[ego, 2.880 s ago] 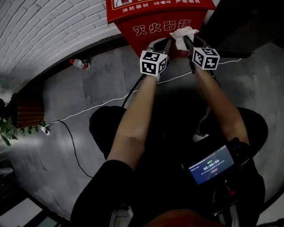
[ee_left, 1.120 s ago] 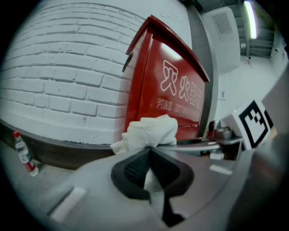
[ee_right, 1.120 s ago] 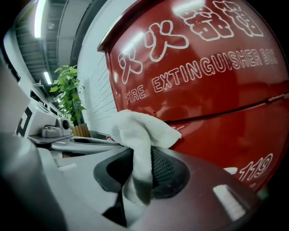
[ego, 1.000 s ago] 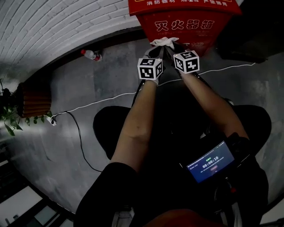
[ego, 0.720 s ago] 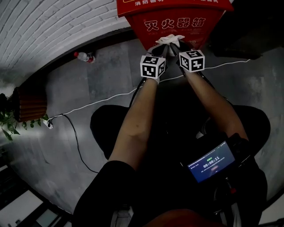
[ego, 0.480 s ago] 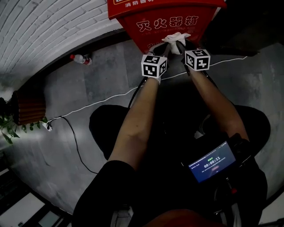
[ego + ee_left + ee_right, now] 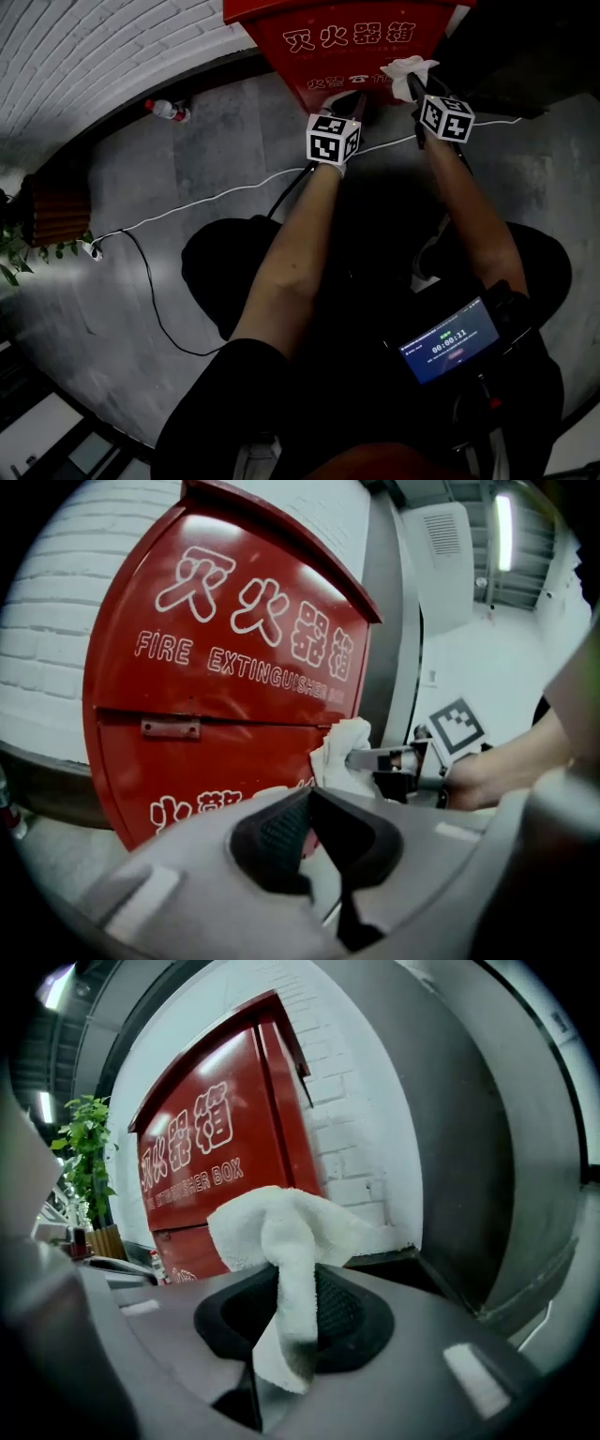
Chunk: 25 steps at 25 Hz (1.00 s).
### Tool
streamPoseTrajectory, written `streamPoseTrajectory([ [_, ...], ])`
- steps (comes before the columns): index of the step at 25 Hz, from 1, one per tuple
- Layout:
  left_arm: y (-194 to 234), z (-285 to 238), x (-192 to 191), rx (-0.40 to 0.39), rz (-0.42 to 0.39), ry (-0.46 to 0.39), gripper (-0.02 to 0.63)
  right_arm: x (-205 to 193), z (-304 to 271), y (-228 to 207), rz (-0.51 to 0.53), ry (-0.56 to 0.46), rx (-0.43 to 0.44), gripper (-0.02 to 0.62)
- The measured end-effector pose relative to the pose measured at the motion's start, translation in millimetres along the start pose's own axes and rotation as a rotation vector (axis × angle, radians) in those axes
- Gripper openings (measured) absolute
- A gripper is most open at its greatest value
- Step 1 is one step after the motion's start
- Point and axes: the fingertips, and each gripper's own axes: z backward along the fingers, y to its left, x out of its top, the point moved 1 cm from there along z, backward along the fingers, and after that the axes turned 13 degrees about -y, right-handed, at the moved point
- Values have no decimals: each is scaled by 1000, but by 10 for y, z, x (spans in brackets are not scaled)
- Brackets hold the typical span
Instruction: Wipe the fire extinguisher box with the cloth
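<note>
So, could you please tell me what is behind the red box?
A white brick wall stands right behind the box and shows on both sides of it. The stretch of wall directly at the box's back is covered, so whether the two touch cannot be seen.

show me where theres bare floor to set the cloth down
Bare floor lies between the bottle, the white cable and the fire extinguisher box; more below the cable, beside the planter. Crowded at the box front, around the cloth.

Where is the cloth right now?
Clamped in the right gripper, the cloth sits top right in the head view, by the right edge of the fire extinguisher box.
</note>
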Motion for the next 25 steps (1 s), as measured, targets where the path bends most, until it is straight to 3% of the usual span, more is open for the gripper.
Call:
streamPoseTrajectory([
  [4,0,170,-104,3,-46,31,0,-36,51,12,82,-14,39,98],
  [9,165,440,-184,33,-91,67,0,-388,105,616,46,28,154,98],
  [16,583,715,-358,129,-45,93,0,-901,-56,1513,61,140,328,98],
  [25,1099,882,-469,199,29,101,-1,-1286,-313,2051,65,220,405,98],
])
